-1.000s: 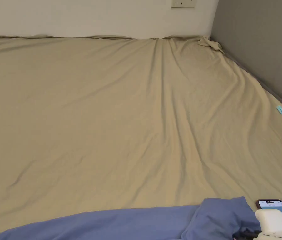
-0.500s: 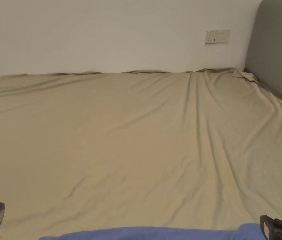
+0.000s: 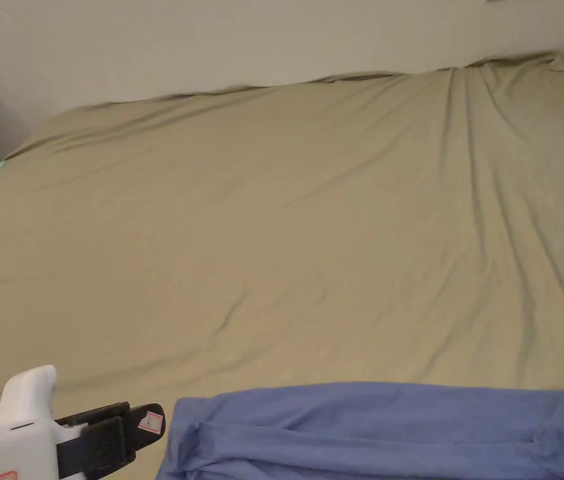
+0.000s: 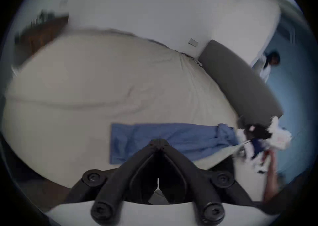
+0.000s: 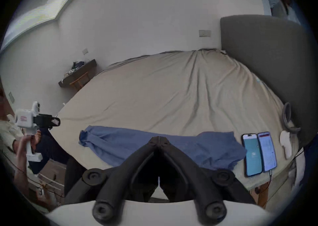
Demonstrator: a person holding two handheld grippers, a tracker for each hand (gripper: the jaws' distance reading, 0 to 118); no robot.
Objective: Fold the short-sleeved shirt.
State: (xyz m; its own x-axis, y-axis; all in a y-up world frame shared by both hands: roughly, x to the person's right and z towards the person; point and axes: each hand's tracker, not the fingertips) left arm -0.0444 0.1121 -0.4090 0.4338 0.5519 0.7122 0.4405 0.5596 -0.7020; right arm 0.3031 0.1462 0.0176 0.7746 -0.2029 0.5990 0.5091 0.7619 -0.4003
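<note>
A blue short-sleeved shirt point(image 3: 368, 431) lies as a long, loosely folded band along the near edge of the bed, also seen in the left gripper view point(image 4: 137, 136) and the right gripper view point(image 5: 120, 143). My left gripper point(image 3: 149, 422) hovers just left of the shirt's left end, its black jaws together with nothing between them point(image 4: 159, 141). From the right gripper view, the left gripper point(image 5: 56, 121) is off the bed's corner. My right gripper point(image 5: 159, 138) hangs above the shirt's middle, shut and empty. It appears blurred by the shirt's right end in the left gripper view point(image 4: 258, 131).
The beige bed sheet point(image 3: 274, 219) stretches wide and wrinkled behind the shirt. Two lit phones point(image 5: 259, 154) and a white device point(image 5: 285, 143) lie right of the shirt. A grey headboard point(image 5: 266, 57) bounds the right side. A wooden shelf point(image 5: 77, 74) stands far left. Another person point(image 4: 270, 62) stands beyond.
The head camera has swung left and down, so more of the shirt shows and the headboard has left the picture. My left gripper has come up farther into the bottom left.
</note>
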